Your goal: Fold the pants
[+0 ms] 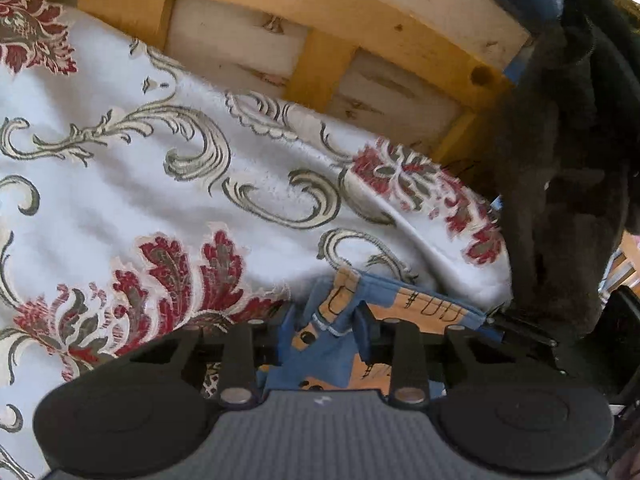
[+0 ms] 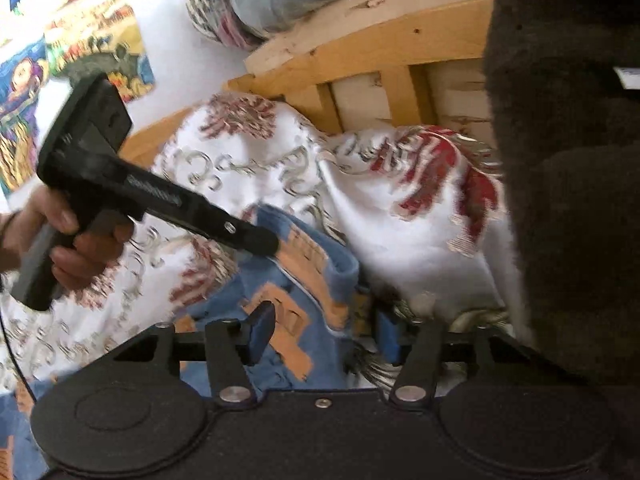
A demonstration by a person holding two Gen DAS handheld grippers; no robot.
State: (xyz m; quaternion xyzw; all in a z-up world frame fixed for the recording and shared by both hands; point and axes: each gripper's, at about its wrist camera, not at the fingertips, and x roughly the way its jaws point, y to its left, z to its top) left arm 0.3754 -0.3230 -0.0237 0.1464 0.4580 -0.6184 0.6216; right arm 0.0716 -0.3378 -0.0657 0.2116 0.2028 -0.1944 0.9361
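Sprawling across the bed, the white bedspread (image 1: pixel 120 184) with red and grey scrollwork fills both views, and the wooden bed frame (image 1: pixel 320 64) runs behind it. A dark fuzzy blanket (image 2: pixel 568 160) hangs down the right side. On the bedspread lie the blue and orange pants (image 2: pixel 304 264), bunched right up against both tools. The left tool (image 1: pixel 324 332) pinches a fold of the pants, fabric pressed tight between its pads. The right tool (image 2: pixel 320 334) straddles the waistband edge; its jaws stand apart with cloth between them, and whether the pads press it I cannot tell. A hand (image 2: pixel 76 248) grips the left tool's handle.
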